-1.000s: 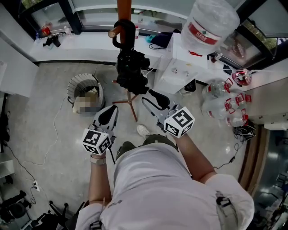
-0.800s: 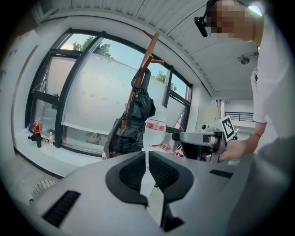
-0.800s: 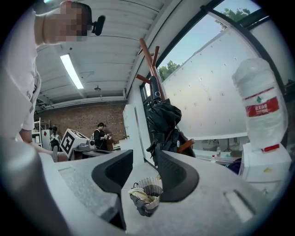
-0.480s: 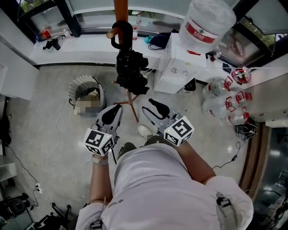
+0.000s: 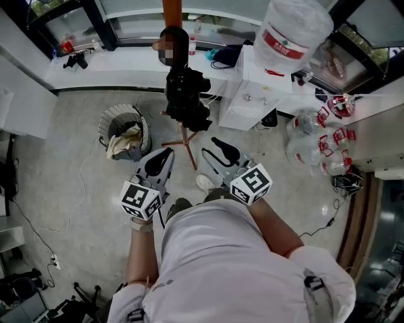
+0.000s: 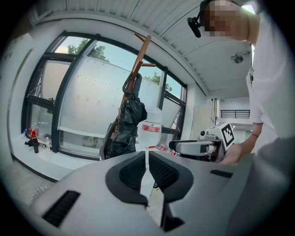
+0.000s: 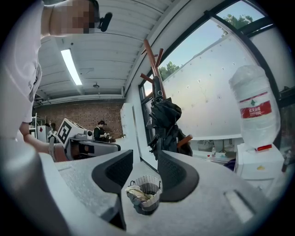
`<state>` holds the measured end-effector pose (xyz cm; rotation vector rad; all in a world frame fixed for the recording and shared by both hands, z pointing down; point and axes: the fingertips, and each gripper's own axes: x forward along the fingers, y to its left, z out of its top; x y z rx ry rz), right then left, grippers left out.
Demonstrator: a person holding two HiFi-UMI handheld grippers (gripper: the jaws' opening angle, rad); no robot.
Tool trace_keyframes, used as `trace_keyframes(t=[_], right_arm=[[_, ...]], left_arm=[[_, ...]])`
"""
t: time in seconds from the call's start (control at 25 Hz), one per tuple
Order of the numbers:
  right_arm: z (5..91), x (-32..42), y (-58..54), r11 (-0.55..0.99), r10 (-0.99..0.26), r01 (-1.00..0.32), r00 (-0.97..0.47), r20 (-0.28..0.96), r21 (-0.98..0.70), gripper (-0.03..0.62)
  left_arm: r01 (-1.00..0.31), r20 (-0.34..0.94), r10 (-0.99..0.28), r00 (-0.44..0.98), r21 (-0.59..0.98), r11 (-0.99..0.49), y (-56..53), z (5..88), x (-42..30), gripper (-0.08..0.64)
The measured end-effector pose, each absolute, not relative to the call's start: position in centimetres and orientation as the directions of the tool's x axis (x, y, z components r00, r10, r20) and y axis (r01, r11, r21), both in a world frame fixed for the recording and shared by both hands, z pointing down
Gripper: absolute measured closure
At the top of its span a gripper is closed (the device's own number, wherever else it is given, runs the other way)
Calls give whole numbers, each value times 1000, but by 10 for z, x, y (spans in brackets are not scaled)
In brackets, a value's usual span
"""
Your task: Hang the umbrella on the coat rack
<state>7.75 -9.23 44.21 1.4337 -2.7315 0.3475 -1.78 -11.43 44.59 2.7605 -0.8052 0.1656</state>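
A black folded umbrella (image 5: 186,101) hangs by its curved handle from the brown wooden coat rack (image 5: 172,7), against the pole. Both grippers are a step short of it and touch nothing. My left gripper (image 5: 158,163) is shut, pads together and empty. My right gripper (image 5: 219,151) is drawn in as well, with only a slim slit between its pads and nothing in it. In the left gripper view the umbrella (image 6: 126,124) and the coat rack (image 6: 140,50) rise beyond the left gripper (image 6: 147,159). In the right gripper view the umbrella (image 7: 166,122) hangs beyond the right gripper (image 7: 145,161).
A wastebasket (image 5: 125,132) with crumpled paper stands left of the rack's legs (image 5: 184,142). A water dispenser with its big bottle (image 5: 290,31) stands to the right, with several bottles (image 5: 312,142) on the floor. A white sill (image 5: 113,66) runs behind, and a cable (image 5: 79,189) trails at the left.
My right gripper has drawn back a little from the rack, toward my body. The left one has shifted slightly. The umbrella stays hanging on the rack.
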Motion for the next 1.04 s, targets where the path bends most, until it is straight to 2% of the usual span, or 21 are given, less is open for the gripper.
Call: trace_keyframes(t=[1.04], right_arm=[[455, 70, -103, 548, -793, -809, -583, 176, -211, 422]], left_arm=[[-607, 214, -568, 795, 242, -757, -106, 461, -40, 557]])
